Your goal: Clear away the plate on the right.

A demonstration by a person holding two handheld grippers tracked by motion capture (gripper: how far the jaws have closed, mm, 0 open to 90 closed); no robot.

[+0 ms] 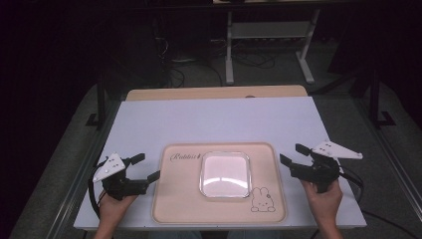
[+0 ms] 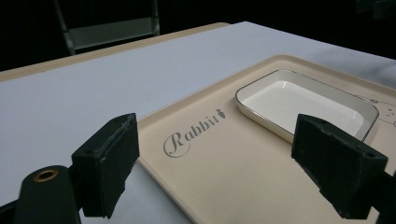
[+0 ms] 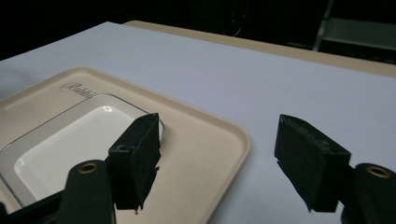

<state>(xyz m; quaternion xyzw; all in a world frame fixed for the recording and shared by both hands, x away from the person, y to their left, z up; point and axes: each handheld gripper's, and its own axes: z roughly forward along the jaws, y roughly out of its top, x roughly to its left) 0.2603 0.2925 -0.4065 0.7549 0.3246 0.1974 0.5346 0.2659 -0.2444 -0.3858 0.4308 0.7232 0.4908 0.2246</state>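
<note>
We see a square white dish resting flat near the middle of a beige tray, which lies on a pale worktop. The left hand-held gripper sits off the tray's left edge and the right hand-held gripper off its right edge, so the dish lies between them, inward from each. We judge the two about equally near, the right perhaps slightly farther from the dish's rim.

Both stand released: in the left gripper view its black pads are spread wide with nothing between them, and the same holds for the right gripper's pads; no pad touches dish or tray.

The dish has rounded corners, a low raised wall and a thin dark line along its rim; its glossy glaze throws back the overhead light, so we expect it to be hard and slippery. Being nearly square, it offers no marked long axis. The tray is matt and smooth, with a shallow lip, rounded corners, a script word and a small rabbit drawing. Its long side runs left to right across the worktop.
</note>
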